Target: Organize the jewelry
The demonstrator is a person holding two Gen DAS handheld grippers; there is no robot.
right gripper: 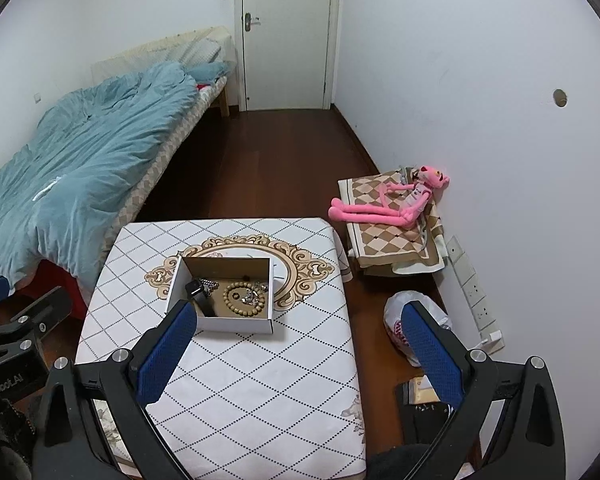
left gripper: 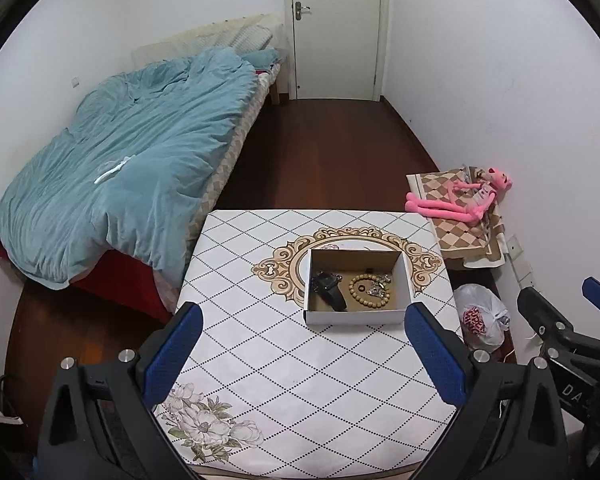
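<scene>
Jaws apart on left gripper (left gripper: 304,354) and right gripper (right gripper: 300,354), both empty, held above table (left gripper: 300,400); box (left gripper: 356,316) holds watch (left gripper: 330,290), bead bracelet (left gripper: 370,290)

the left gripper (left gripper: 304,354) has a black plastic frame with two broad fingers faced in blue dimpled pads (left gripper: 172,354), and round silver screws sit on its arms. the right gripper (right gripper: 300,354) is built alike, black with blue textured pads (right gripper: 432,356) and silver screw heads, and white lettering shows on each gripper's black body, too partial to read.
</scene>
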